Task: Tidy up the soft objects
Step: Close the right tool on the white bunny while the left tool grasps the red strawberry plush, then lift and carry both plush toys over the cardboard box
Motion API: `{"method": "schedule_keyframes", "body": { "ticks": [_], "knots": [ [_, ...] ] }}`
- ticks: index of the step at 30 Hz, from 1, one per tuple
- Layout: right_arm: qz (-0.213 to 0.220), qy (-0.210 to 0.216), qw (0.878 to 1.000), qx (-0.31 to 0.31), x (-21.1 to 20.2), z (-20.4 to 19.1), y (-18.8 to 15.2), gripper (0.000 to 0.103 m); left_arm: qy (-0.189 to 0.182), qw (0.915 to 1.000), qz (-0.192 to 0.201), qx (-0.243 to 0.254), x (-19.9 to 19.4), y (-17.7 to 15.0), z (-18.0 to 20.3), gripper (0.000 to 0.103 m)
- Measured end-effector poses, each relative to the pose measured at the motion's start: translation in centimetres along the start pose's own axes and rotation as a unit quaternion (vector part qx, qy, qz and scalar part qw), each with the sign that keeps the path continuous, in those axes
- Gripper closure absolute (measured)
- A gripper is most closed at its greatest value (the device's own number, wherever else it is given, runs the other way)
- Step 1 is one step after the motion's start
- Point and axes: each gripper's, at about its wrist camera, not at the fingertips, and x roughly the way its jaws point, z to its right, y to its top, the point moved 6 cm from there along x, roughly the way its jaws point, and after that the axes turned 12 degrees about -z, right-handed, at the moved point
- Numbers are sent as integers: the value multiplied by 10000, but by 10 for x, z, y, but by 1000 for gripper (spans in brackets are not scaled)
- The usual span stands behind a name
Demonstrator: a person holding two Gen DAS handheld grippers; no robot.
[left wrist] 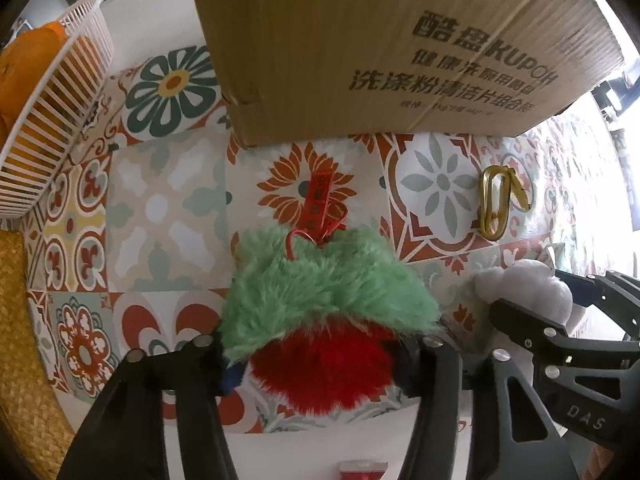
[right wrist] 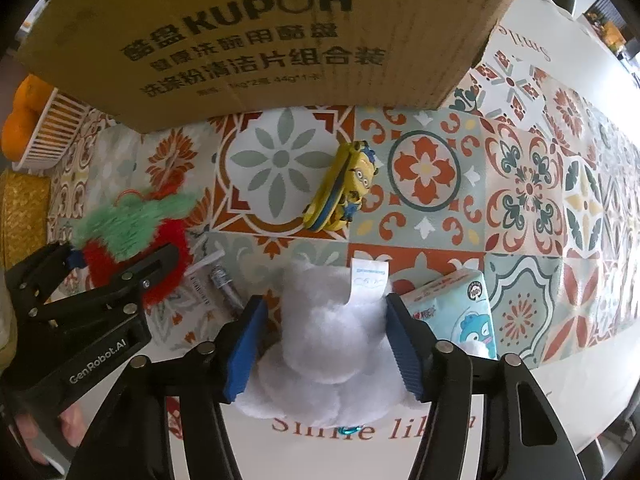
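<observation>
A fluffy plush with a red body and green top [left wrist: 320, 304] lies on the patterned tablecloth, a red tag at its top. My left gripper [left wrist: 316, 360] points down over it, its fingers pressed into the red fur on both sides; the right wrist view shows this left gripper [right wrist: 120, 256] from the side. A white fluffy plush [right wrist: 332, 344] with a white label sits between the blue pads [right wrist: 244, 348] of my right gripper [right wrist: 326, 344], which touch its sides. In the left wrist view the right gripper [left wrist: 532, 292] is at the right, on the white plush [left wrist: 528, 284].
A large cardboard box [right wrist: 256, 40] stands just behind both toys. A white basket [left wrist: 60, 120] of oranges and a woven mat [left wrist: 24, 340] are at the left. A yellow Minion toy [right wrist: 344, 188], a tissue pack [right wrist: 460, 312] and a small tube [right wrist: 224, 284] lie nearby.
</observation>
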Motion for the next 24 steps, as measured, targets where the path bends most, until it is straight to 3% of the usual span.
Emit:
{"method": "schedule_keyframes", "body": {
  "ticks": [6, 10, 16, 24],
  "knots": [
    [50, 57, 10000, 45, 1, 8, 5, 52, 8, 10000, 27, 61, 6, 2, 5, 65],
    [96, 196, 9998, -13, -2, 13, 0, 53, 176, 9994, 198, 209, -4, -3, 14, 66],
    [252, 296, 9992, -134, -17, 20, -14, 54, 114, 9984, 432, 333, -25, -14, 22, 67],
    [773, 222, 9961, -351, -53, 18, -40, 55, 75, 9961, 772, 419, -47, -41, 27, 67]
  ]
}}
